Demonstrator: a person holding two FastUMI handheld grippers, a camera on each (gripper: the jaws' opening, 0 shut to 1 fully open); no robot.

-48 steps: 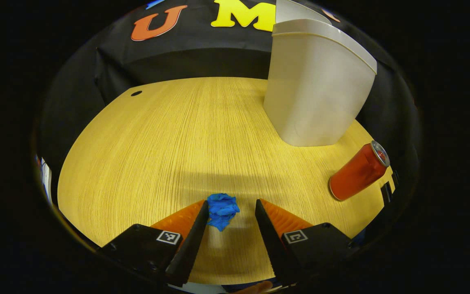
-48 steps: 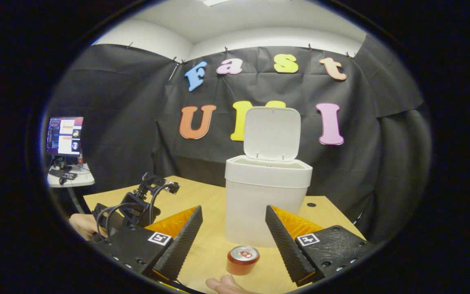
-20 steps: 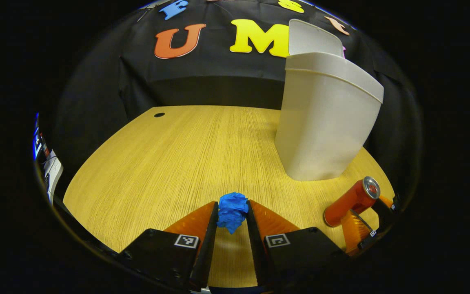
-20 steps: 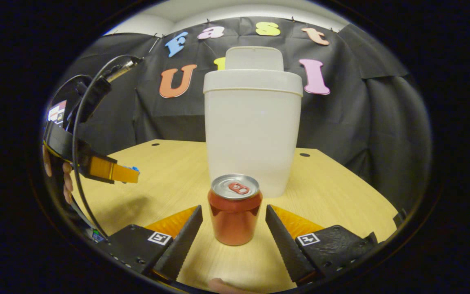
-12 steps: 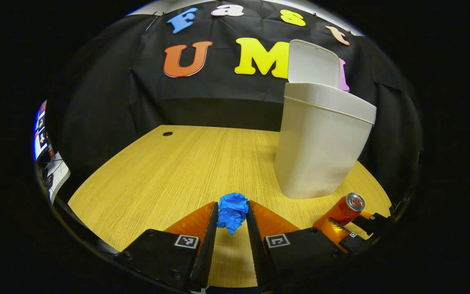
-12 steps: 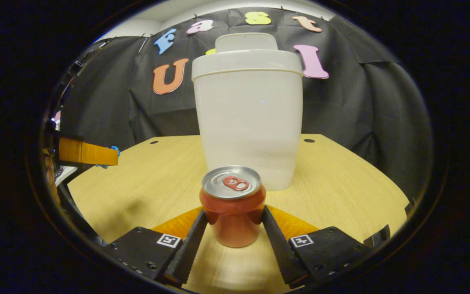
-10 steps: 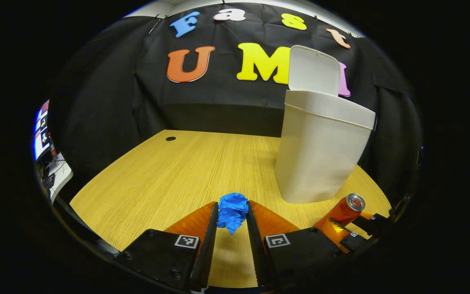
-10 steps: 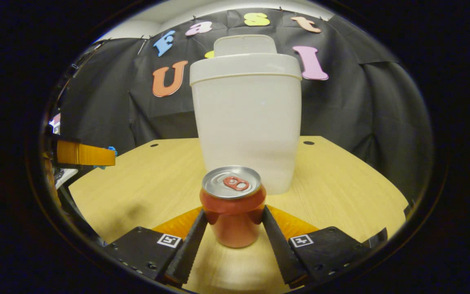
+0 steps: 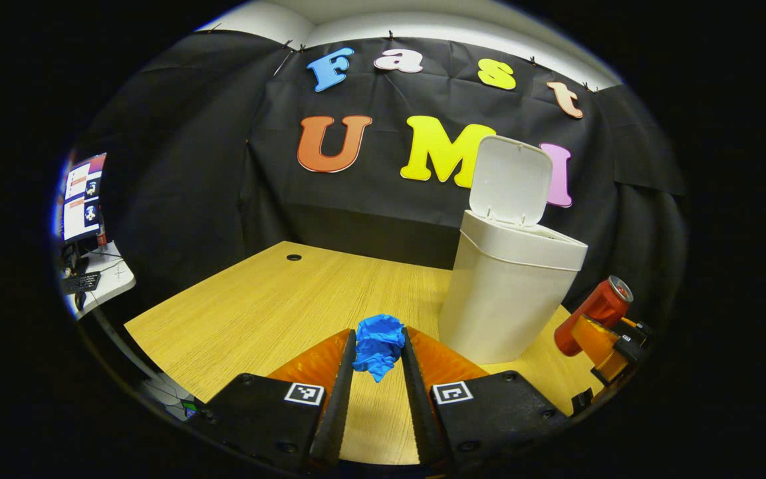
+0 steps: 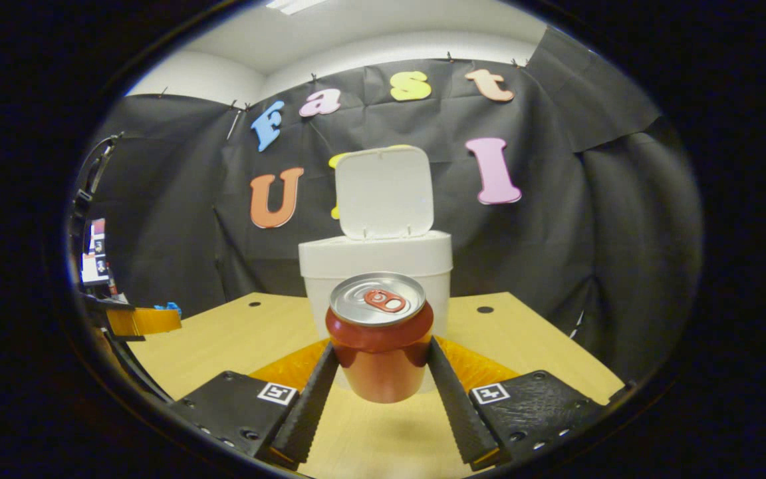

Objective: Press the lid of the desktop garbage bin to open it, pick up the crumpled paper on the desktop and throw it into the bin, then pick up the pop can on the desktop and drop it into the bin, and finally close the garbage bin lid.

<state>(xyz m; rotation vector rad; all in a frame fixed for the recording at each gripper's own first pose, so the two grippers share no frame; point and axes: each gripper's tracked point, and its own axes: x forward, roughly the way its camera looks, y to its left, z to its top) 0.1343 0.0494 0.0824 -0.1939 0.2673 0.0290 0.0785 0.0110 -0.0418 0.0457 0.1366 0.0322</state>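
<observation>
Both tongs are loaded: left gripper (image 9: 378, 359) pinches the crumpled paper (image 9: 378, 342), right gripper (image 10: 381, 372) squeezes the pop can (image 10: 380, 336), both raised off the desktop (image 9: 276, 306), presumably to clear the bin (image 9: 509, 293) rim, lid (image 9: 510, 179) flipped up.

The left gripper (image 9: 378, 346) is raised above the wooden tabletop (image 9: 270, 306) near its front edge, both fingers pinching the crumpled blue paper ball (image 9: 378, 340). The right gripper (image 10: 380, 362) is also lifted clear of the tabletop, its fingers clamped against opposite sides of the upright red aluminium pop can (image 10: 379, 336).
</observation>
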